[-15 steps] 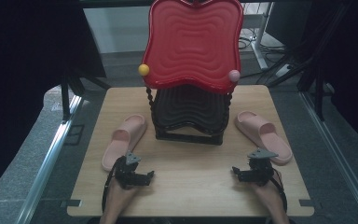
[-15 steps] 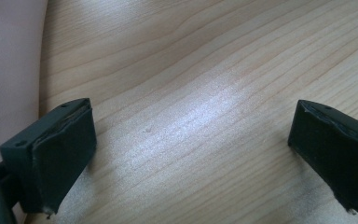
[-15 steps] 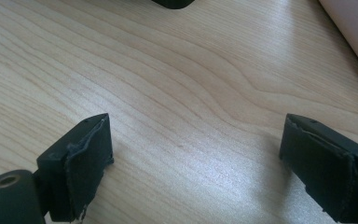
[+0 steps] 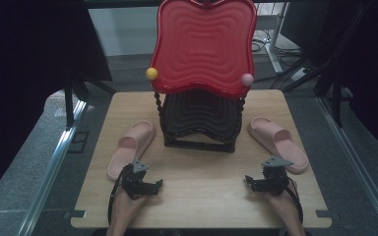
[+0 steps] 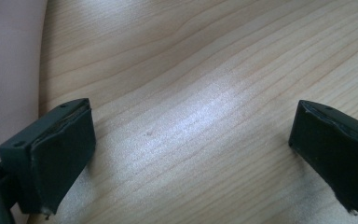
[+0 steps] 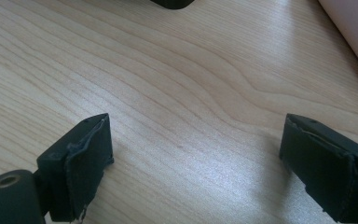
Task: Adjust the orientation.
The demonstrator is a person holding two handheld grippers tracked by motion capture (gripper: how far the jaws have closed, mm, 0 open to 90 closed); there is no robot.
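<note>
Pink foam-like slippers are the things nearest the grippers. One slipper (image 4: 130,148) lies on the left side of the table, toe pointing far and slightly right, its heel just beside the left gripper (image 4: 153,186). A second slipper (image 4: 277,143) lies on the right side, angled the opposite way, its heel just beside the right gripper (image 4: 252,182). Neither slipper is touched.

Left gripper: fingers (image 5: 58,154) stand wide apart over bare wood, nothing between them; a pale pink edge of the slipper shows at the left margin of the left gripper view. Right gripper: fingers (image 6: 77,170) likewise wide apart, nothing between them; a pink slipper edge shows at the upper right corner of the right gripper view. Both grippers sit low at the near edge, each held in a hand entering from the bottom of the high view.

Table (image 4: 202,196): light wood, fine straight grain, rounded corners, smooth with a soft sheen.

Between the slippers, at the far centre, stands a rack (image 4: 200,120) of dark ribbed trays on twisted black posts, topped by a glossy red tray (image 4: 204,44) with wavy concentric ridges. A yellow ball (image 4: 151,73) caps the left post, a pink ball (image 4: 247,79) the right. The rack separates the two slippers.

Surroundings: grey floor, metal rails along both sides, dark drapes left and right.
</note>
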